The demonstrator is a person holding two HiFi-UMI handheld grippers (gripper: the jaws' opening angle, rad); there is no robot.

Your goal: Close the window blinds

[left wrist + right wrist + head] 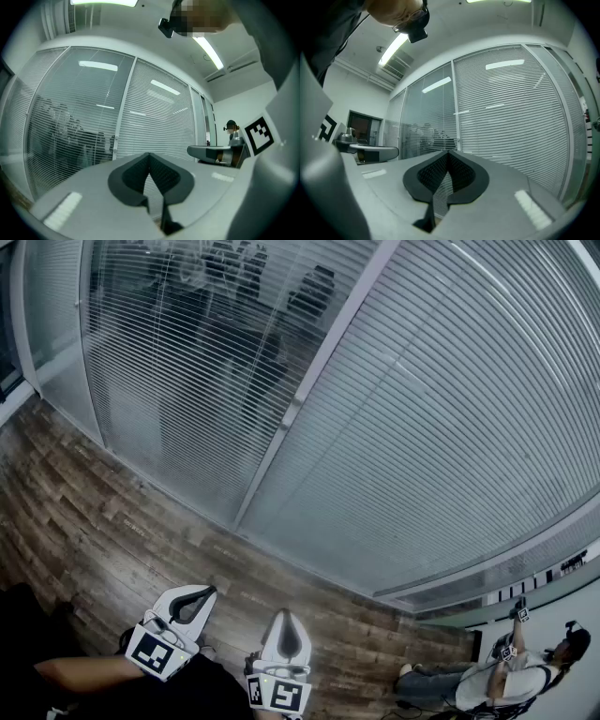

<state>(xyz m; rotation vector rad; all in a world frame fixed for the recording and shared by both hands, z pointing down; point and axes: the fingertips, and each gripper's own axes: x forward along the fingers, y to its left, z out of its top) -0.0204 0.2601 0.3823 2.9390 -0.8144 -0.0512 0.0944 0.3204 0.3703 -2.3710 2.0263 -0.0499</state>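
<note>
Left gripper (206, 592) and right gripper (284, 614) are both closed tip to tip, holding nothing. The half-open white slatted window blinds (187, 362) hang ahead, well apart; I would step nearer before opening any jaws.

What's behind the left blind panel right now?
Through the left blind panel, slats part open, dark figures of people show behind the glass; details are masked. The right blind panel is shut and hides whatever lies behind.

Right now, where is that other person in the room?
In the head view, the seated person is in the bottom right corner, past the right end of the window blinds and right of the right gripper.
</note>
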